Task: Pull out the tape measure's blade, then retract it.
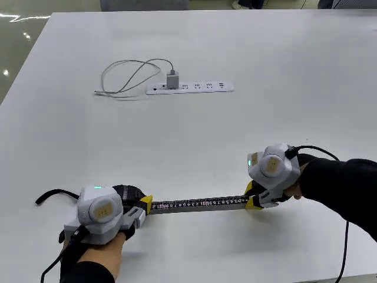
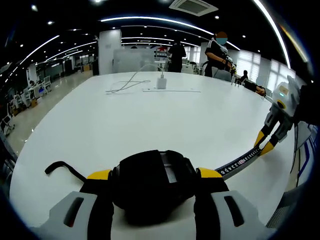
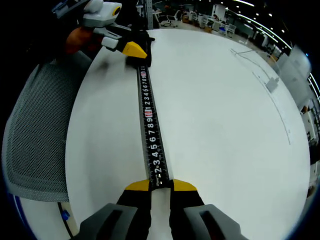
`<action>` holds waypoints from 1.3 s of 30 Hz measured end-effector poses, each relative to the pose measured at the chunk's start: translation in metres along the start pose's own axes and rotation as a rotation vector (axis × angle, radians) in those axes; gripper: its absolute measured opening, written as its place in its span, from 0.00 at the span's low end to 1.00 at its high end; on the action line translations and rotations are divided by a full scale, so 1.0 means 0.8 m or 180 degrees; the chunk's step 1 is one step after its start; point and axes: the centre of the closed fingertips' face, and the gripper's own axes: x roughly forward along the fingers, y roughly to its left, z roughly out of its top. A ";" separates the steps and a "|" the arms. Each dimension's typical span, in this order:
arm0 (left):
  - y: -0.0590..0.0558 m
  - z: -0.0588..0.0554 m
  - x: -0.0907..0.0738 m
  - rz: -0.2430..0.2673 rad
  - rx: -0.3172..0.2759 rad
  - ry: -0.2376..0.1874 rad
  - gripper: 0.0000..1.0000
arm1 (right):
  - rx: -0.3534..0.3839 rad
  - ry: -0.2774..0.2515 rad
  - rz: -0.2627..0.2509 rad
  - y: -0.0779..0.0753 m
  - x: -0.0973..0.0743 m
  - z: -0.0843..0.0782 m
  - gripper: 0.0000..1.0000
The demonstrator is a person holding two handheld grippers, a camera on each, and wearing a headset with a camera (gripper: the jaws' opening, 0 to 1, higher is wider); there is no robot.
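**Blade out btwn both tools, retract step looks next**

The tape measure's black case [image 1: 128, 194] is sitting on the white surface [image 1: 235, 135] at the near left, w/ its wrist strap [image 1: 53, 196] trailing off to the left. The blade [image 1: 197, 204] is lying flat along the surface, running from the case straight out to the person's right, numbers facing up.

The left tool [image 1: 141, 211] is gripping the case, its yellow-tipped jaws closing around both sides; the left gripper view is showing the case [image 2: 152, 182] filling the gap btwn them. The right tool [image 1: 252, 197] is pinching the blade's far end, jaws narrow w/ the blade [image 3: 151, 135] running out btwn the tips toward the left tool [image 3: 127, 45].

Key relation: the blade's long axis is running left-right along the near edge, case end at the left tool, free end at the right tool, both tools in line on that axis. Judging by this, the pull-out part is looking done or nearly so. For retracting, the right tool is prob. needing to travel back along that same line toward the case, keeping the blade straight so it isn't kinking or snapping back.

Further off, a power strip [image 1: 189, 88] w/ a charger [image 1: 172, 79] and looped cable [image 1: 129, 76] is lying mid-surface, well apart from the work.
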 end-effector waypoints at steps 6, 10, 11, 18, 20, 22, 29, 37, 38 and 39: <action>0.000 0.000 0.001 -0.0052 -0.0007 0.0022 0.62 | 0.0028 -0.0014 0.0007 0.000 0.000 0.001 0.10; -0.001 0.000 0.001 -0.0086 -0.0014 0.0034 0.62 | 0.0118 -0.0046 0.0021 0.000 0.000 0.003 0.10; -0.001 0.000 0.001 -0.0090 -0.0014 0.0039 0.62 | 0.0105 -0.0048 0.0020 0.000 0.000 0.003 0.10; -0.001 0.000 0.001 -0.0104 0.0002 0.0042 0.62 | 0.0016 -0.0016 0.0005 0.001 0.001 0.006 0.10; -0.001 0.000 0.001 -0.0104 0.0004 0.0039 0.62 | 0.0022 -0.0005 0.0006 0.000 0.002 0.007 0.10; -0.001 -0.001 0.001 -0.0106 0.0007 0.0038 0.62 | 0.0034 -0.0002 0.0009 0.000 0.002 0.008 0.10; -0.001 -0.001 0.000 -0.0101 0.0010 0.0041 0.62 | -0.0059 0.0019 0.0021 0.001 0.003 0.010 0.10; -0.002 -0.001 0.001 -0.0106 0.0019 0.0053 0.62 | -0.0097 0.0014 0.0008 0.000 0.005 0.013 0.10; -0.002 -0.002 0.001 -0.0105 0.0022 0.0056 0.62 | -0.0093 0.0018 0.0011 0.001 0.005 0.014 0.10; -0.002 -0.002 0.001 -0.0105 0.0022 0.0057 0.62 | -0.0097 0.0026 0.0012 0.001 0.005 0.014 0.10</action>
